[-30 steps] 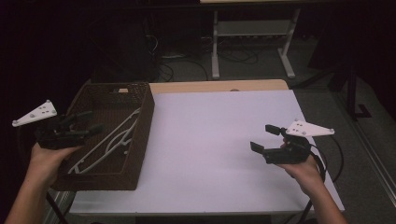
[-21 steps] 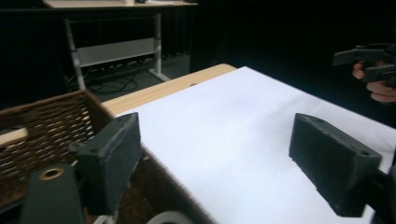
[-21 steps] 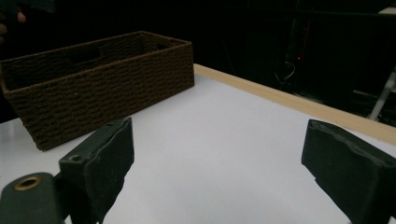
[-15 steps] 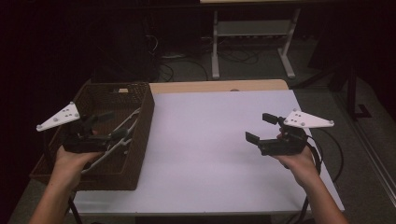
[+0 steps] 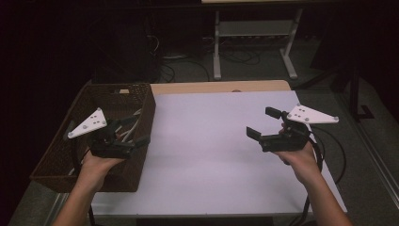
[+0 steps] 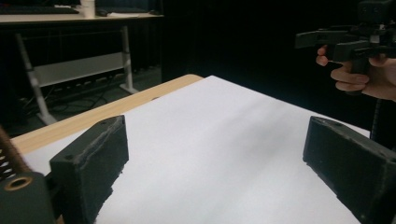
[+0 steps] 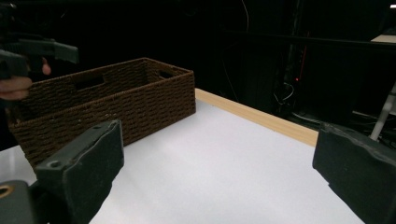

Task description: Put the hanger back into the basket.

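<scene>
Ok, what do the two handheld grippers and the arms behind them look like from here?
Both are black pistol-style bodies with blocky black tongs. The left gripper and right gripper each carry a pale three-cornered plate with small dark dots on top. A black cable loops from the right one. The padded faces look scuffed along their edges. Forearms are bare, with no sleeves in view.

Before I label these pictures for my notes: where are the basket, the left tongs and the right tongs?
basket [image 5: 144,104]: high view, on its right wall.
left tongs [image 5: 134,130]: high view, midway between the tips, above the basket.
right tongs [image 5: 264,123]: high view, midway between the tips, above the white tabletop.
</scene>
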Available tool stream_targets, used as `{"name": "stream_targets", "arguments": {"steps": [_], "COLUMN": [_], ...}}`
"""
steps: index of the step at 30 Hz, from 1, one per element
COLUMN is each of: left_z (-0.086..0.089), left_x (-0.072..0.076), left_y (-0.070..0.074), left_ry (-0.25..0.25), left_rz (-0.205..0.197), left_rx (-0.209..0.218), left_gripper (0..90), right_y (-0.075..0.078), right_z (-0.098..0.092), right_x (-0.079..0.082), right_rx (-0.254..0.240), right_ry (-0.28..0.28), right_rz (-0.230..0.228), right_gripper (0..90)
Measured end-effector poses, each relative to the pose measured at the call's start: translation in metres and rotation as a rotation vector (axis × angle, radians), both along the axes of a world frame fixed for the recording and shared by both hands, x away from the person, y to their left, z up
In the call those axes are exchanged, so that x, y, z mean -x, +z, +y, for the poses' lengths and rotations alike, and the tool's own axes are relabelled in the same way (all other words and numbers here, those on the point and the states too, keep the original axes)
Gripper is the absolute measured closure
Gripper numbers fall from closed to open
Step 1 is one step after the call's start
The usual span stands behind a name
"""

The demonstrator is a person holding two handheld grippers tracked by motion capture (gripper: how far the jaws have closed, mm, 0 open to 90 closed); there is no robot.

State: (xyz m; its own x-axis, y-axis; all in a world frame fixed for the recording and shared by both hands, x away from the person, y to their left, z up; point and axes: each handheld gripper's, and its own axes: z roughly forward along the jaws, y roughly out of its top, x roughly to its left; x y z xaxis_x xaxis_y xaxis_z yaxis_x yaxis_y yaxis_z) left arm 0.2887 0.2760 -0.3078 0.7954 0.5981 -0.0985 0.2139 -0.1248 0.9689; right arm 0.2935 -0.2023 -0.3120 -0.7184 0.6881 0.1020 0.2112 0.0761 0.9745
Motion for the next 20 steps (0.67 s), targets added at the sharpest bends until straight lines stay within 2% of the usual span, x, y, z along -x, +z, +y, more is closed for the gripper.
{"name": "stream_targets", "arguments": {"steps": [8, 20], "left_z": [-0.004, 0.001], "left_x": [-0.004, -0.006], "left_y": [-0.014, -0.018], "left_ry": [-0.005, -0.002], "left_rz": [-0.009, 0.001], "left_rx": [0.01, 0.022], "left_gripper": [3.0, 2.8], "right_y": [0.001, -0.001], "right_z": [0.0, 0.0], "right_x": [0.0, 0.001], "right_rx": [-0.006, 0.004], "right_ry": [0.0, 0.016], "right_rz": [-0.004, -0.01], "right_gripper": [1.2, 1.2]}}
